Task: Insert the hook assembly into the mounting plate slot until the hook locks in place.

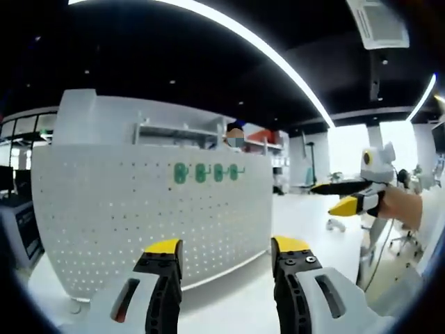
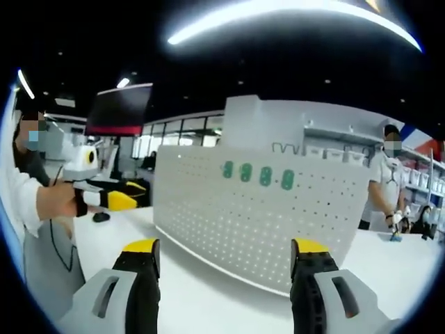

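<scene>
White pegboard upright on worktop | green hooks in a row | both grippers' fingers wide, empty | I'd approach square, grip one hook firmly.

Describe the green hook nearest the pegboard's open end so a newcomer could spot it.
Find the white perforated pegboard standing on the table. A row of four green hooks sits high on it. The target hook ends the row, toward the right gripper.

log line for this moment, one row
left gripper: open, empty | right gripper: open, empty | pegboard: upright on table | green hooks: four in row on pegboard | contact: none
</scene>
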`<action>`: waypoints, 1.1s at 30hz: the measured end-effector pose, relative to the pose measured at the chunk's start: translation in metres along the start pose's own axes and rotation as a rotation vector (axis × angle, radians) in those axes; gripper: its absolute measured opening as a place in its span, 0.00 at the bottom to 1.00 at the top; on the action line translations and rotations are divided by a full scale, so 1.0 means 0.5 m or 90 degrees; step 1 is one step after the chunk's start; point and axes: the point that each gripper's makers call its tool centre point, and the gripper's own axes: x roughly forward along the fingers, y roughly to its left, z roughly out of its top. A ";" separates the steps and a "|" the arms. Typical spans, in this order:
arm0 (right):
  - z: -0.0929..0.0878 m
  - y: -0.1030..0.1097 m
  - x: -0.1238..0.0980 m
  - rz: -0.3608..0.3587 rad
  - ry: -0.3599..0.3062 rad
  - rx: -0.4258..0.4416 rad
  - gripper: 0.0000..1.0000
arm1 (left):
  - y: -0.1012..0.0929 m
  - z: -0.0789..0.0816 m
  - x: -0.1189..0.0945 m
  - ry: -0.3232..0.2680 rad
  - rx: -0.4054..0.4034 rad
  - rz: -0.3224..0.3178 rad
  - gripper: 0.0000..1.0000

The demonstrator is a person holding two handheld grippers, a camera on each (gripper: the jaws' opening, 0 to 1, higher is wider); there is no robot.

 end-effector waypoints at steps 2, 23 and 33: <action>0.001 -0.003 0.001 -0.002 -0.001 -0.002 0.78 | 0.000 -0.001 0.000 -0.002 -0.003 -0.001 0.53; 0.023 -0.011 0.028 0.002 -0.028 -0.002 0.78 | 0.019 -0.018 0.000 -0.002 -0.008 0.012 0.53; 0.027 -0.009 0.025 -0.001 -0.028 -0.004 0.78 | 0.020 -0.013 -0.001 -0.008 -0.008 0.011 0.54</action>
